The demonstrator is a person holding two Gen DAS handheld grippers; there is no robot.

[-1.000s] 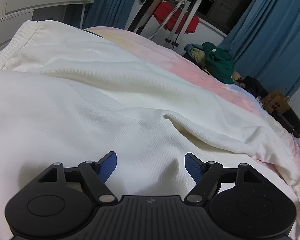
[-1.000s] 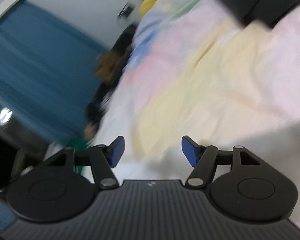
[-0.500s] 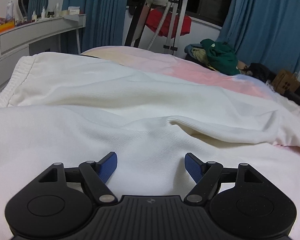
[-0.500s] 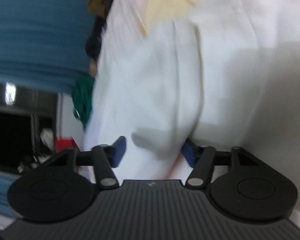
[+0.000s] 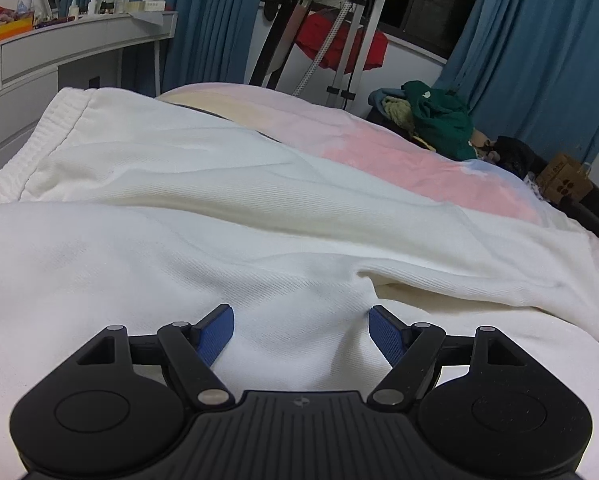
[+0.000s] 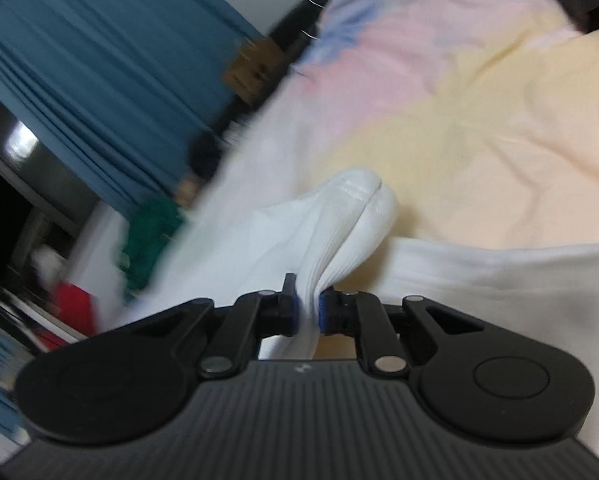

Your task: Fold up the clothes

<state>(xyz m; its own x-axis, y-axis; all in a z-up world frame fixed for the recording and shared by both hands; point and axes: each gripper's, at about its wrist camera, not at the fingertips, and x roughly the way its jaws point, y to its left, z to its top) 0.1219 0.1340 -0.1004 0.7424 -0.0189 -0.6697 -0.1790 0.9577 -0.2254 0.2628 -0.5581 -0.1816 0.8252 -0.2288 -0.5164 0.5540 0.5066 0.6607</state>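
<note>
Blue curtains (image 5: 215,20) ring the bed (image 6: 479,112) where we work, its pastel cover under a white garment (image 5: 179,248). Our right gripper (image 6: 308,312) has just been closing, and its jaws now pinch a ribbed cuff (image 6: 351,216), which bunches up beyond the pads. Soft, thick and light, the cloth should drape and sag, so we judge hems and cuffs the surest holds. Our left gripper (image 5: 301,330) hangs wide open, tilted down over the garment's middle, gripping nothing. Farther off, the ribbed waistband (image 5: 31,144) lies toward a dresser (image 5: 59,52).
</note>
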